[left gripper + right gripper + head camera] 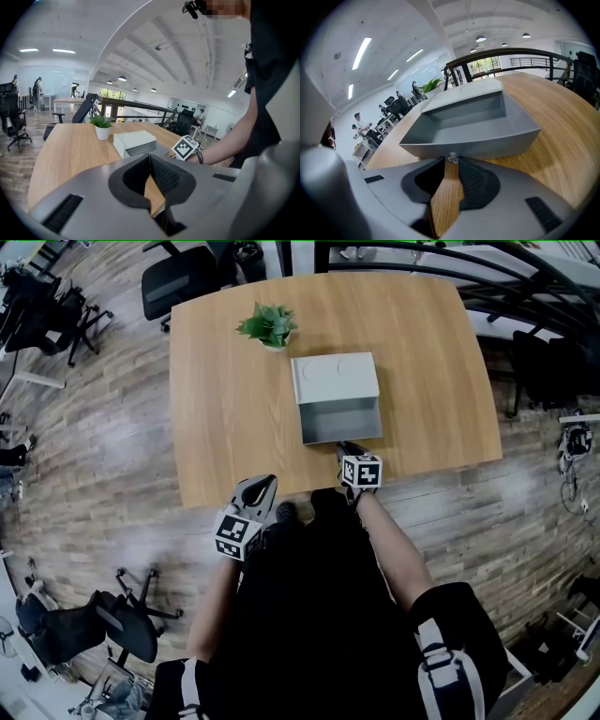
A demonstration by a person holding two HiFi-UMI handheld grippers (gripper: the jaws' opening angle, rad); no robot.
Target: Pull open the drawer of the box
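A grey box stands in the middle of the wooden table. Its drawer is slid out toward me and looks empty inside. My right gripper is at the drawer's front wall, its jaws closed on the small knob there. My left gripper hovers at the table's near edge, left of the drawer, shut with nothing in it. From the left gripper view the box lies ahead, and the right gripper's marker cube shows beside it.
A small potted plant stands behind the box to its left. Office chairs sit beyond the far table edge and a black chair lies on the floor at my left. A railing runs behind the table.
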